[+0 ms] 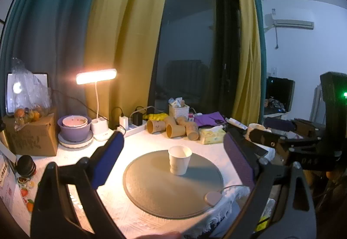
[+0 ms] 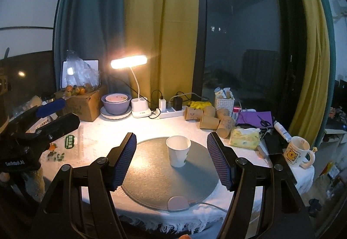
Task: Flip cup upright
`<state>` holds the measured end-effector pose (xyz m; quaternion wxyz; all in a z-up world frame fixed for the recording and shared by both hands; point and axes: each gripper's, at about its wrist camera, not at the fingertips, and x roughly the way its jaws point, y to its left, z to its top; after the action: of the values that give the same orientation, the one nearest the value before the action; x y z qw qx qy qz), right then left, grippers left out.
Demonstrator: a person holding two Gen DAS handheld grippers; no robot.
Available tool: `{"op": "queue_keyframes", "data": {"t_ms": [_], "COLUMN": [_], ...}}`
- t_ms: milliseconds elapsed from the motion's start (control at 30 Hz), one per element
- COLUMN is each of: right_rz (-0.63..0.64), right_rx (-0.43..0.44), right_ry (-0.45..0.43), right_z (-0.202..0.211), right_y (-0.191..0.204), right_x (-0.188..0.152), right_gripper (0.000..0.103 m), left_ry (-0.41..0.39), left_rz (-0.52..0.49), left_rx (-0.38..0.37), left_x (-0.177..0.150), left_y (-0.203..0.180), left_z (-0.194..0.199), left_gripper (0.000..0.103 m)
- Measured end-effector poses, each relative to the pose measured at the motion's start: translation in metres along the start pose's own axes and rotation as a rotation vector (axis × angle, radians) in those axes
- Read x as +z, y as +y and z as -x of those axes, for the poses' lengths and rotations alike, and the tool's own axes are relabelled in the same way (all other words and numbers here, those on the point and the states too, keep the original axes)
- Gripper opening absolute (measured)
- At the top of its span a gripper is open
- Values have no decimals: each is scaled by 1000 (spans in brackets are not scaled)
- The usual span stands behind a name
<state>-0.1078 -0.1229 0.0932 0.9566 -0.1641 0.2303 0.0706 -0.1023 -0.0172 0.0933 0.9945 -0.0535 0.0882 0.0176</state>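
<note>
Bare grey mat (image 2: 156, 182) rings the white cup (image 2: 178, 150); brown cups (image 2: 209, 119) crowd well behind

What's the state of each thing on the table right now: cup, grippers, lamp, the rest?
White paper cup: upright, mouth up, on the round grey mat.
Left gripper: open, holds nothing.
Right gripper: open, holds nothing.
White desk lamp: lit.
Brown paper cups: lying on their sides.
Yellow tissue pack: open, tissue sticking out.
Bear mug: upright.
</note>
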Motion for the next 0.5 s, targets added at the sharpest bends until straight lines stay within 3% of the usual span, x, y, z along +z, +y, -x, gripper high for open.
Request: {"op": "queue_keyframes", "data": {"t_ms": [500], "right_rz": [-2], "right_rx": [5], "right_ry": [8], "right_z": [-3], "right_y": [1], "right_x": [-3], "right_gripper": [71], "left_ry": [-6], "left_rz": [0], "left_rx": [-3], "left_x": [0], "left_y": [-1], "left_z": [2], "left_gripper": [94]}}
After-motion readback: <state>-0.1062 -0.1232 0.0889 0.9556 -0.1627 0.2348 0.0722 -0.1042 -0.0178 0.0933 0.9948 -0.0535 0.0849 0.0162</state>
